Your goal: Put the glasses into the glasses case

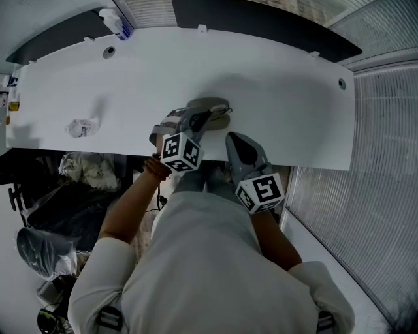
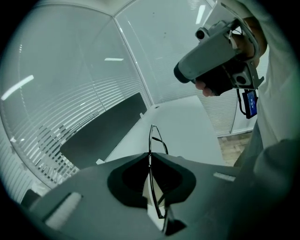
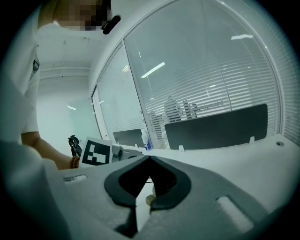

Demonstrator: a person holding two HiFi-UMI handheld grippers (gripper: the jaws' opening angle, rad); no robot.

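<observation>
Thin black-framed glasses stand on edge, pinched between the jaws of my left gripper, and stick out forward over the white desk. In the head view that left gripper hovers at the grey oval glasses case, which lies near the desk's front edge and is partly hidden by it. My right gripper is just to the right, near the front edge, its jaws shut with nothing between them. The left gripper view shows the right gripper's body held up in a hand.
A crumpled wrapper lies at the desk's left. A small bottle stands at the back left by a dark partition. Glass walls with blinds close off the right side. Bags sit under the desk at left.
</observation>
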